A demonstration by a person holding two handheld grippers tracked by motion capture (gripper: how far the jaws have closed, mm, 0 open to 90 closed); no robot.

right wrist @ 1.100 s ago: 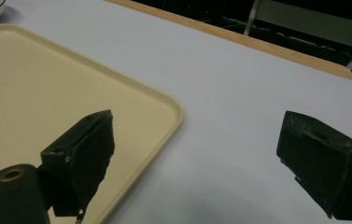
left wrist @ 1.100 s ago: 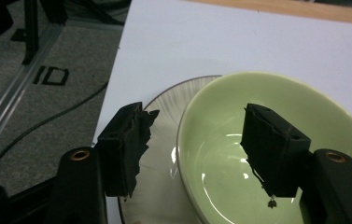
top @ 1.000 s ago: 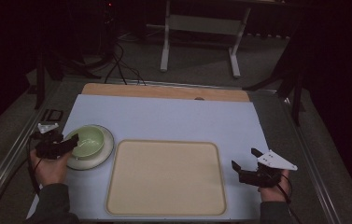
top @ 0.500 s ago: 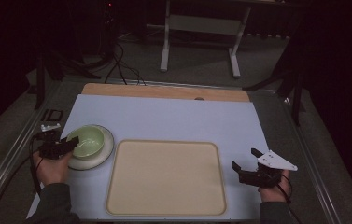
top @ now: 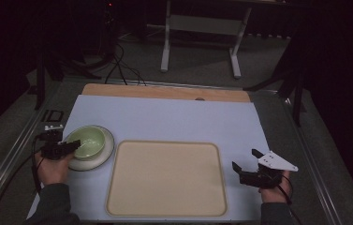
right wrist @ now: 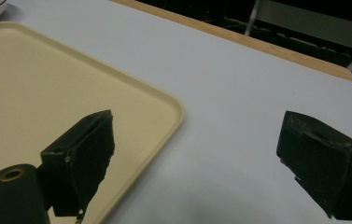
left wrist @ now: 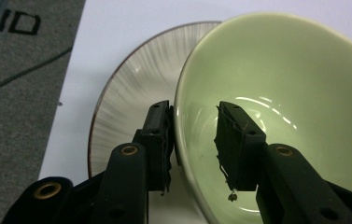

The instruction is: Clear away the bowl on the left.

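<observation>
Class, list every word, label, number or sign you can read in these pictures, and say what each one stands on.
"ID" – black letters on the grey table surface left of the white mat, seen in the left gripper view.
Nothing readable on the green bowl, its plate or the tray.

The high view looks down from above on the whole white table (top: pixel 174 119). The left gripper view sits very close to the pale green glazed bowl (left wrist: pixel 281 107), at that view's left. The right gripper view sees the flat cream tray (right wrist: pixel 47 98), also in the high view's middle.
</observation>
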